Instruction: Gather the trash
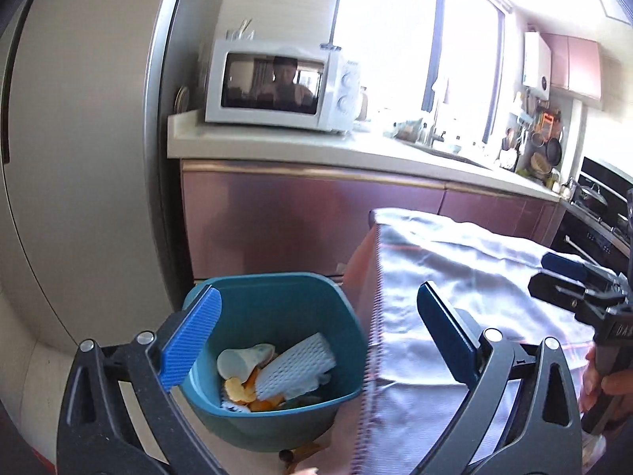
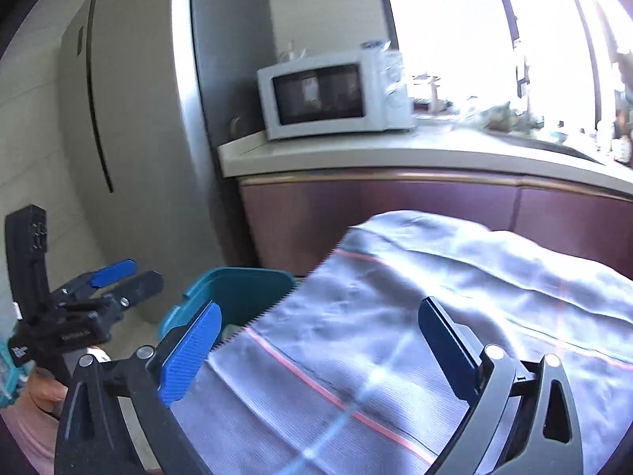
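Your teal bin (image 1: 277,316) sits upright on floor beside cloth-covered table (image 1: 455,277), holding orange peels (image 1: 237,390), white foam net (image 1: 294,364), pale scrap (image 1: 241,360).

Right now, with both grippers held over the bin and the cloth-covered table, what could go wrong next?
The teal bin sits tight against the overhanging grey cloth; a low sweep of the left gripper could snag the fringe. Bits of peel lie outside the bin's base and may be missed. The right gripper, open and empty, hangs over bare cloth, so it could pinch fabric.
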Demonstrator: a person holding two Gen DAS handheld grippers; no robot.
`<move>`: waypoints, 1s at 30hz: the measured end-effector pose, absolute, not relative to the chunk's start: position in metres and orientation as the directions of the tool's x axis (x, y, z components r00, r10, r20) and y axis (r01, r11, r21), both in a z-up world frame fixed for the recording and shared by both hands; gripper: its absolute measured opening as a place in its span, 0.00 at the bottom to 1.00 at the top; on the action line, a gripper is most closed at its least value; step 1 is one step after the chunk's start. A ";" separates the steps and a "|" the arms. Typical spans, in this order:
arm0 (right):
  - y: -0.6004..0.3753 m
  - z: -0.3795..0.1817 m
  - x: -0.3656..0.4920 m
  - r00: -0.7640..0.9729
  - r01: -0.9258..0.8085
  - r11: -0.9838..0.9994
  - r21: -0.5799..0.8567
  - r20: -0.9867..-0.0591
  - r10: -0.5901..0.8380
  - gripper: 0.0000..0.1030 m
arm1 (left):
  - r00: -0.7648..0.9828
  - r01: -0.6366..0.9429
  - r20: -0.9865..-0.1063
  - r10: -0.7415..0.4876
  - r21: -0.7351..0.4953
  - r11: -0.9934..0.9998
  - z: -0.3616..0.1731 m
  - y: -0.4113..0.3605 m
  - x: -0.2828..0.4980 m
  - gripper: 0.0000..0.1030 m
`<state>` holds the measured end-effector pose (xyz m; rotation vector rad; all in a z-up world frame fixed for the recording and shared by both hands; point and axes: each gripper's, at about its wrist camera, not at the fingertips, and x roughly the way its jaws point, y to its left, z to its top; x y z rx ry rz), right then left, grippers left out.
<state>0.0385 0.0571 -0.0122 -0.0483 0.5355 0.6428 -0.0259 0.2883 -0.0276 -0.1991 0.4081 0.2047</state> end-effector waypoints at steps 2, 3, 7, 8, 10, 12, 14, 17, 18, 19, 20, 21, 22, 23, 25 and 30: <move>0.038 -0.010 0.029 0.718 -0.533 0.839 0.106 -0.468 0.515 0.94 | 0.912 -0.224 -0.380 0.156 -0.139 0.965 -0.021 0.273 -0.029 0.94; 0.029 -0.008 0.026 0.741 -0.511 0.854 0.100 -0.452 0.496 0.94 | 0.916 -0.221 -0.369 0.160 -0.129 0.967 -0.018 0.265 -0.030 0.94; -0.004 -0.005 0.006 0.824 -0.424 0.904 0.061 -0.387 0.413 0.94 | 0.931 -0.187 -0.335 0.146 -0.092 0.978 -0.010 0.229 -0.033 0.95; -0.011 -0.005 0.002 0.836 -0.410 0.910 0.057 -0.376 0.400 0.94 | 0.935 -0.174 -0.327 0.138 -0.084 0.981 -0.009 0.220 -0.035 0.94; -0.025 -0.005 -0.004 0.847 -0.390 0.919 0.060 -0.367 0.384 0.94 | 0.940 -0.156 -0.316 0.128 -0.067 0.985 -0.007 0.202 -0.036 0.95; -0.035 -0.006 -0.010 0.861 -0.367 0.928 0.063 -0.355 0.365 0.94 | 0.946 -0.139 -0.303 0.115 -0.057 0.989 -0.004 0.185 -0.040 0.94; -0.044 -0.007 -0.016 0.877 -0.340 0.938 0.070 -0.337 0.343 0.94 | 0.951 -0.129 -0.290 0.109 -0.048 0.991 -0.002 0.171 -0.043 0.94; -0.053 -0.008 -0.019 0.888 -0.308 0.947 0.086 -0.332 0.319 0.94 | 0.956 -0.122 -0.274 0.107 -0.039 0.992 -0.002 0.155 -0.047 0.95; -0.055 -0.009 -0.021 0.892 -0.304 0.949 0.089 -0.322 0.316 0.94 | 0.956 -0.124 -0.272 0.109 -0.039 0.992 -0.002 0.154 -0.046 0.95; -0.056 -0.009 -0.022 0.897 -0.295 0.952 0.086 -0.319 0.307 0.94 | 0.957 -0.122 -0.271 0.107 -0.041 0.992 -0.003 0.150 -0.047 0.95; -0.056 -0.009 -0.024 0.903 -0.280 0.957 0.080 -0.316 0.291 0.94 | 0.957 -0.120 -0.272 0.103 -0.044 0.992 -0.004 0.150 -0.047 0.95; -0.058 -0.010 -0.026 0.908 -0.273 0.959 0.078 -0.308 0.283 0.94 | 0.956 -0.119 -0.274 0.102 -0.046 0.992 -0.005 0.150 -0.045 0.95; -0.060 -0.010 -0.029 0.910 -0.269 0.960 0.077 -0.306 0.280 0.94 | 0.955 -0.119 -0.279 0.101 -0.049 0.992 -0.006 0.148 -0.045 0.95; -0.061 -0.010 -0.032 0.913 -0.264 0.962 0.075 -0.302 0.274 0.94 | 0.955 -0.115 -0.282 0.096 -0.054 0.992 -0.007 0.147 -0.045 0.95; -0.064 -0.011 -0.036 0.919 -0.256 0.964 0.067 -0.291 0.264 0.94 | 0.955 -0.119 -0.277 0.101 -0.050 0.992 -0.008 0.143 -0.046 0.94; -0.066 -0.012 -0.041 0.924 -0.247 0.967 0.062 -0.286 0.254 0.94 | 0.959 -0.124 -0.260 0.111 -0.033 0.992 -0.007 0.139 -0.048 0.95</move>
